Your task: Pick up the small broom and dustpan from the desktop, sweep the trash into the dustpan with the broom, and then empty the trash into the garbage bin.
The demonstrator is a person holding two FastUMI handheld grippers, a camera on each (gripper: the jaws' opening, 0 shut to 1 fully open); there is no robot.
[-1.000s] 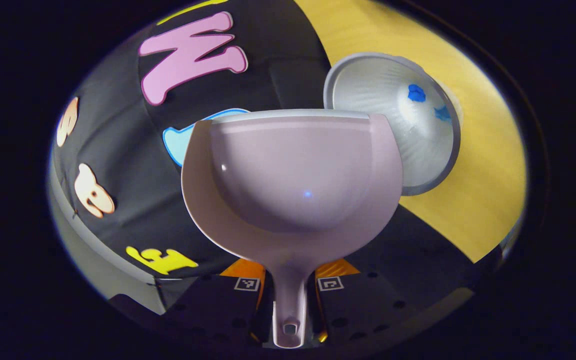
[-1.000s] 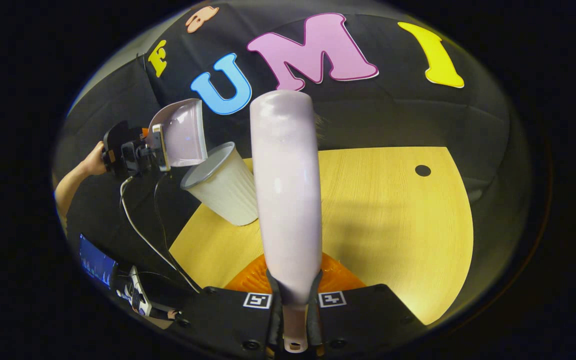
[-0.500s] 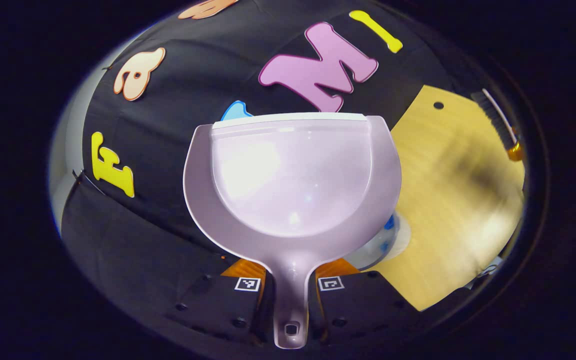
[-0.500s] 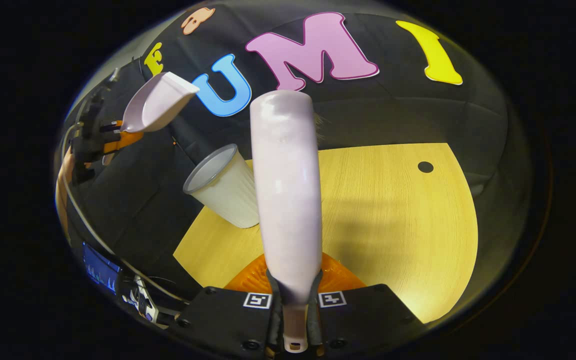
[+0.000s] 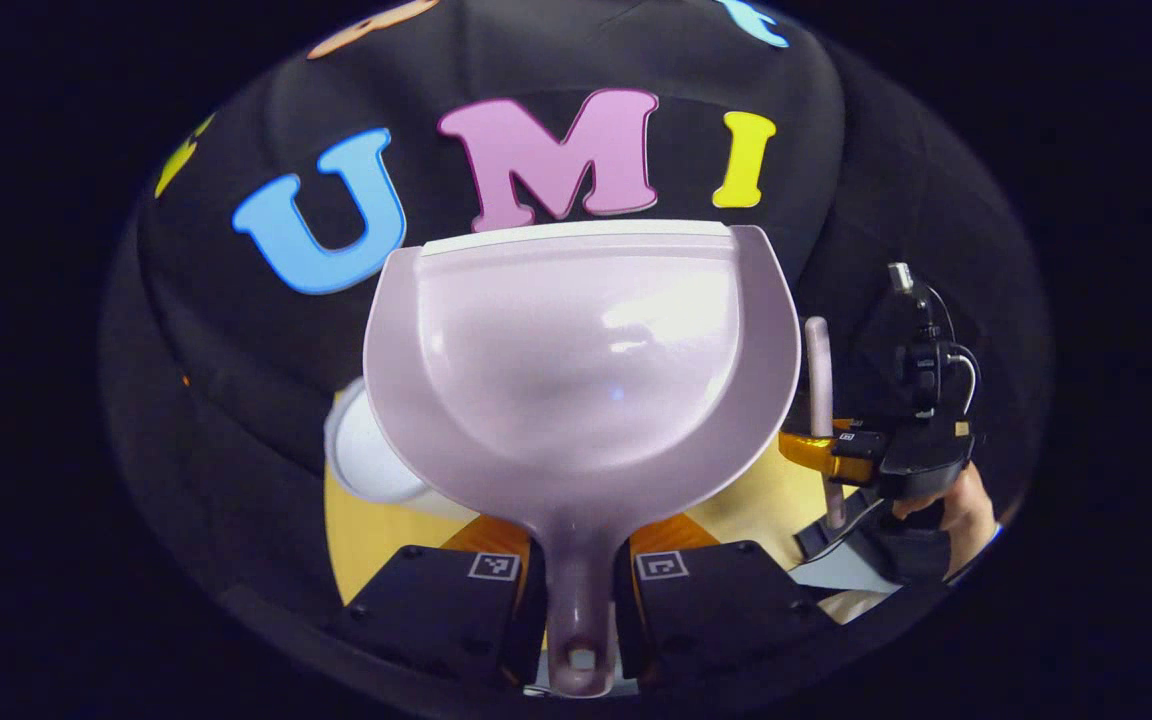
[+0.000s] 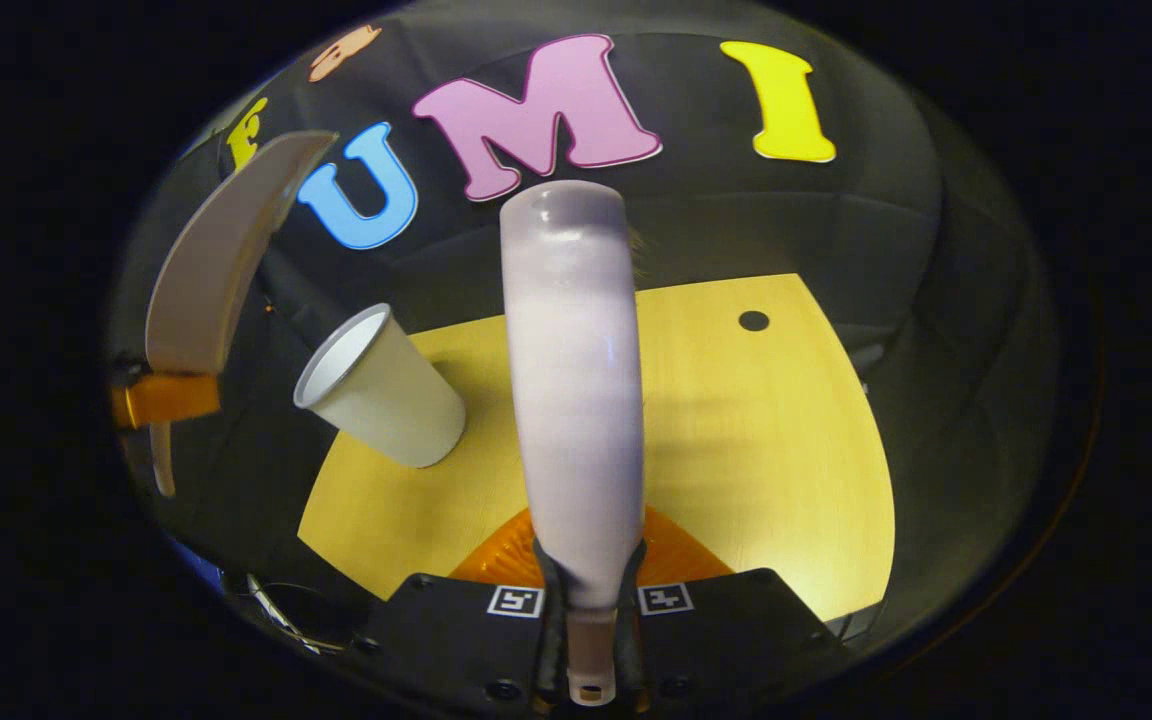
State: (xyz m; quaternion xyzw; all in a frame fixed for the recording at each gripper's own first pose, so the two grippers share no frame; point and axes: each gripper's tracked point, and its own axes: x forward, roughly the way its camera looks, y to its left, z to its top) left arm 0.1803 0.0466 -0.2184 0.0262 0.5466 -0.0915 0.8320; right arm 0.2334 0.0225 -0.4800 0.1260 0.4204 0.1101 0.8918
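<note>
The left gripper (image 5: 579,600) pinches the handle of the dustpan (image 5: 581,360), held raised above the desktop (image 6: 736,430) with its pan visibly empty, and the right gripper (image 6: 591,610) is clamped on the handle of the broom (image 6: 576,390), held over the desktop. The garbage bin (image 6: 381,395) stands upright on the desktop's near-left part, and no trash is visible on the wood, so the emptying step appears complete. The next move likely calls for lowering both tools to the desktop, clear of the bin, and releasing each grip.
</note>
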